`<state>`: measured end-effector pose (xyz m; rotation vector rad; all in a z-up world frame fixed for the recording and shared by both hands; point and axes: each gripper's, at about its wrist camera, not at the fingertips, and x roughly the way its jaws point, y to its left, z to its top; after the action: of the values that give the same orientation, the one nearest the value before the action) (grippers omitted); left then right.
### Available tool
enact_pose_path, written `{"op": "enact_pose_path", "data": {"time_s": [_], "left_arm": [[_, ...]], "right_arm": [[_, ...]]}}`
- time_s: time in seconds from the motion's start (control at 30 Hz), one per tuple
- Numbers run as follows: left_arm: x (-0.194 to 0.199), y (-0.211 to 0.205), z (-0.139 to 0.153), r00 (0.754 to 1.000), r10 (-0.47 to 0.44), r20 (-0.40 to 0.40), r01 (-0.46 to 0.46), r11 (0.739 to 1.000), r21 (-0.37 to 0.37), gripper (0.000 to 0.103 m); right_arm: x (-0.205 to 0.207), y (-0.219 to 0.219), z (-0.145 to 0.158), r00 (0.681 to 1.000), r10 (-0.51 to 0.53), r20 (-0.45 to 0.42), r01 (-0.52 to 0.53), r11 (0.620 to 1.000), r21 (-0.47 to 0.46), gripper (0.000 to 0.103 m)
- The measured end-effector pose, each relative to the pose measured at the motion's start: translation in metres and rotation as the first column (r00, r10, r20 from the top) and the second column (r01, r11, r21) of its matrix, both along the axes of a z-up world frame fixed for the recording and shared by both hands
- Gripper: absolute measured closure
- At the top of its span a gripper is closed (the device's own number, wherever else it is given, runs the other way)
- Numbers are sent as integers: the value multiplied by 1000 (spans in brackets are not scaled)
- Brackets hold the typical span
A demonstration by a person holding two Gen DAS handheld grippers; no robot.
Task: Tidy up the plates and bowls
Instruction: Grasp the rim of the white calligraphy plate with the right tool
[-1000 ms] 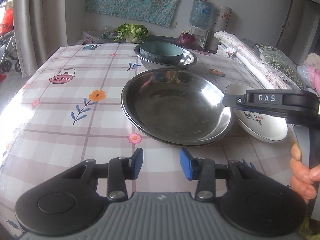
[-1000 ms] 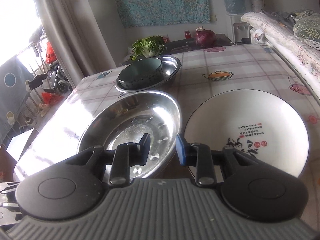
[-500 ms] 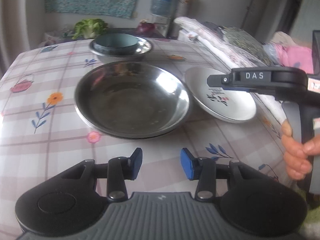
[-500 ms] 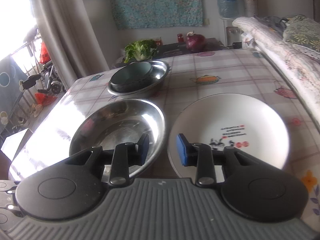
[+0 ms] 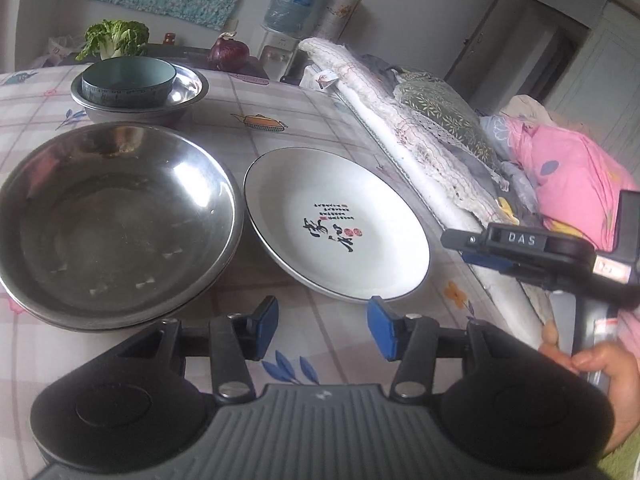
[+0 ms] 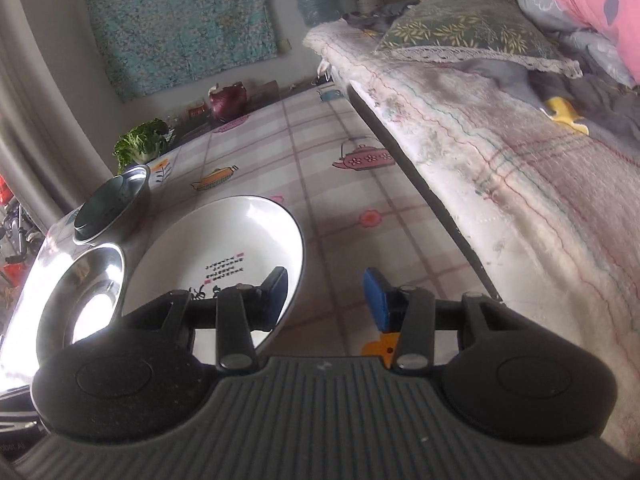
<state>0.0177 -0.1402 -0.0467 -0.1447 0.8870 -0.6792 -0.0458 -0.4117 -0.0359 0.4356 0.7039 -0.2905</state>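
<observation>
While its jaws open empty, right hand-held gripper [image 6: 325,293] apparently overhangs white plate [image 6: 224,248] rim.

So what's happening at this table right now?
A person holds a gripper in each hand over a table with dishes on it. Neither holds anything: the left gripper and right gripper are both opening, nothing between their jaws. Both sit near the white plate, the left at its near rim, the right at its right edge. A large steel bowl sits left of the plate. Behind it, a teal bowl is nested in a smaller steel bowl.
</observation>
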Motion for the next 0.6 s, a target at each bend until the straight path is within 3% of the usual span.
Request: {"op": "enact_pose_path", "data": {"time_s": [0.27, 0.47, 0.6], "left_arm": [[9, -25, -11, 996, 88, -6, -87, 995, 47, 55], [10, -33, -11, 994, 107, 13, -107, 992, 64, 65], [14, -36, -14, 992, 128, -6, -127, 990, 67, 65]], "right_arm": [[17, -13, -21, 1000, 12, -17, -11, 999, 38, 62], [23, -25, -15, 999, 18, 32, -20, 997, 70, 62], [37, -28, -16, 997, 66, 35, -69, 993, 97, 62]]}}
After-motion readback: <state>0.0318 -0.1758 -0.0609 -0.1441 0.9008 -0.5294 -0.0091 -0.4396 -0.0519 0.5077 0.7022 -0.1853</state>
